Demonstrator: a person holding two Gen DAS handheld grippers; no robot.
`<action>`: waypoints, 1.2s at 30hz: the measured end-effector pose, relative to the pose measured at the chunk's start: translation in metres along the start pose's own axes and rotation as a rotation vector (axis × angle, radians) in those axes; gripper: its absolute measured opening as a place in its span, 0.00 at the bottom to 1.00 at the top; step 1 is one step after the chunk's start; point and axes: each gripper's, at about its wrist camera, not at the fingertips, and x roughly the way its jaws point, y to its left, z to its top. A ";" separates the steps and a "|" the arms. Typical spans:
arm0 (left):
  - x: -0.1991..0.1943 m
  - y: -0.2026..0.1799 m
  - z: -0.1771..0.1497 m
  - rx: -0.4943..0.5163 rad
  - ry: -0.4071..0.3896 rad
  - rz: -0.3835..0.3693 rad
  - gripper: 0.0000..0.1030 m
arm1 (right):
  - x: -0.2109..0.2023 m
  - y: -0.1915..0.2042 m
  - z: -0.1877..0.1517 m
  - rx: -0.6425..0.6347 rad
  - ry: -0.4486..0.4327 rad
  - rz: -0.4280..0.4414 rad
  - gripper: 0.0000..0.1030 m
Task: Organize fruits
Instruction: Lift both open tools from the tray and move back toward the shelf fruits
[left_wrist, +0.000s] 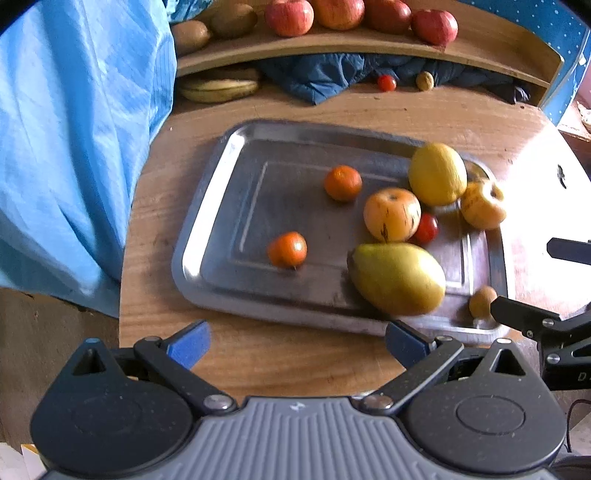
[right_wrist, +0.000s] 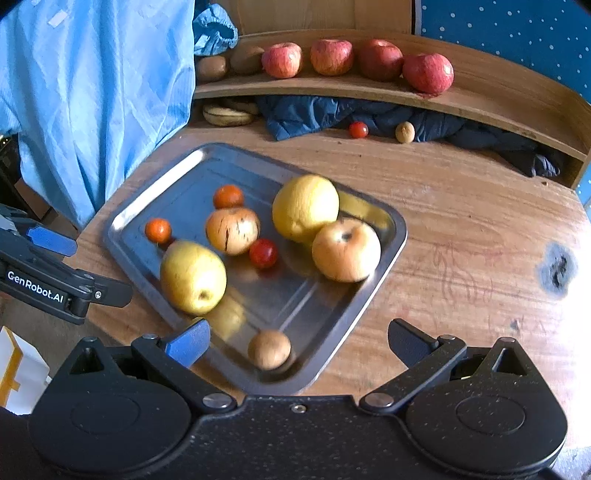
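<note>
While both sets of jaws stand released and empty above the tabletop (right_wrist: 461, 229), a steel tray (right_wrist: 125, 218) holds the loose fruit: a yellow pear (right_wrist: 192, 277), a pale apple (right_wrist: 345, 249), a large lemon-yellow citrus (right_wrist: 304, 206), two small tangerines and a cherry tomato (right_wrist: 263, 253). Behind, red apples (right_wrist: 428, 72) line a wooden shelf (right_wrist: 480, 99); a blue garment (right_wrist: 92, 92) hangs at left.

The left gripper (left_wrist: 295, 345) and right gripper (right_wrist: 295, 345) hover near the tray's near edge.

Wooden table (right_wrist: 461, 206) (sunlit), blue curtain (right_wrist: 92, 92)
</note>
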 end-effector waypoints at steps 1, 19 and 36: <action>0.001 0.000 0.003 0.001 -0.002 0.000 1.00 | 0.001 -0.001 0.003 0.002 -0.003 0.001 0.99; 0.012 -0.004 0.067 0.046 -0.048 -0.008 1.00 | 0.017 -0.024 0.041 0.058 -0.075 -0.024 0.99; 0.037 -0.009 0.119 -0.012 -0.060 -0.086 1.00 | 0.031 -0.033 0.059 0.098 -0.123 -0.118 0.99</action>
